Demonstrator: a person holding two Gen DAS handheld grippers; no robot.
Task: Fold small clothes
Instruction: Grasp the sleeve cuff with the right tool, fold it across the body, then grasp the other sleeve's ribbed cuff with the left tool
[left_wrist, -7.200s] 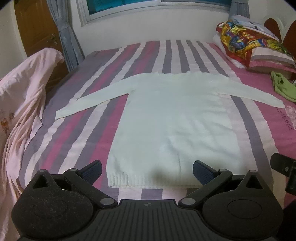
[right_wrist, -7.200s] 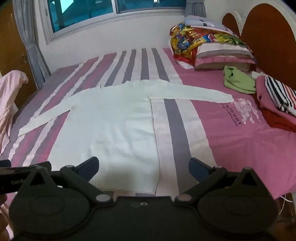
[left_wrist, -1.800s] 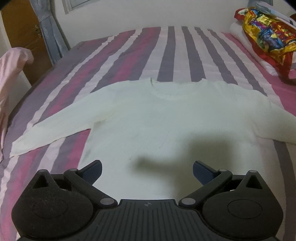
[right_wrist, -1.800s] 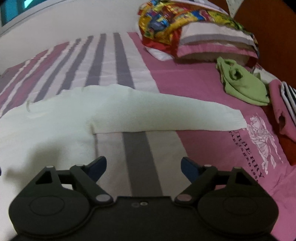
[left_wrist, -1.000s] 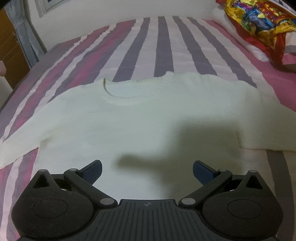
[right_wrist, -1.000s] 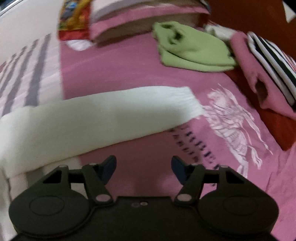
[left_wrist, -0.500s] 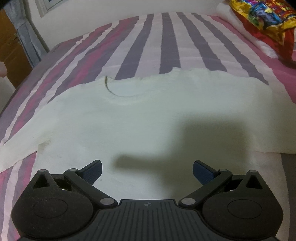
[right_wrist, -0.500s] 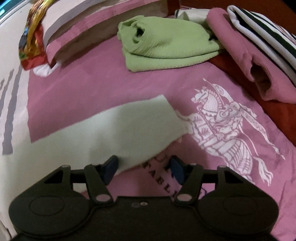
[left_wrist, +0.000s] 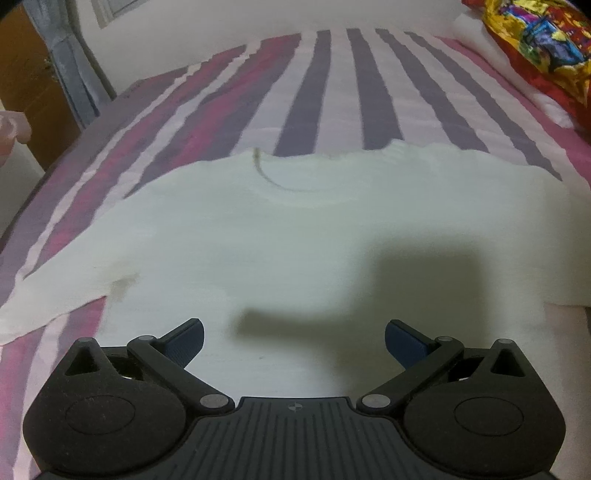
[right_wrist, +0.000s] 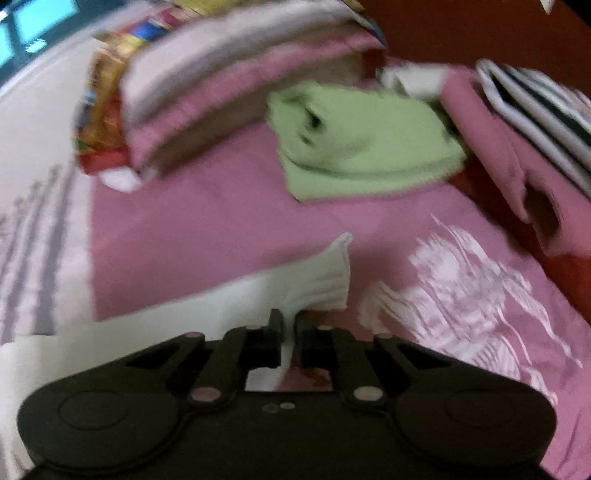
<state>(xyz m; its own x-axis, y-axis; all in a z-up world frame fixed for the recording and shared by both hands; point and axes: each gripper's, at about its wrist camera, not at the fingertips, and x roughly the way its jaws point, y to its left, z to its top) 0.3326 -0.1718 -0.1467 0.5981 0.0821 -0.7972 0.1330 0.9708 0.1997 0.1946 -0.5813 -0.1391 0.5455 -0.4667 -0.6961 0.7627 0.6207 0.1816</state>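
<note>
A white knitted sweater (left_wrist: 295, 236) lies flat on the striped bed, its neckline (left_wrist: 291, 184) facing away from me. My left gripper (left_wrist: 293, 338) hovers open over the sweater's chest, nothing between its fingers. In the right wrist view, the sweater's sleeve cuff (right_wrist: 325, 273) is bunched up on the pink sheet, and my right gripper (right_wrist: 290, 325) is shut on it. The cuff fans out past the fingertips. The picture there is blurred.
A folded green garment (right_wrist: 362, 147) and a pink and striped pile (right_wrist: 524, 133) lie beyond the cuff. Stacked pillows (right_wrist: 221, 85) sit at the back left. A colourful pillow (left_wrist: 535, 44) lies at the far right. A wooden door (left_wrist: 29, 81) stands left of the bed.
My right gripper closed on the sleeve cuff, which now bunches up between the fingers. My left gripper drifted slightly over the sweater, still open.
</note>
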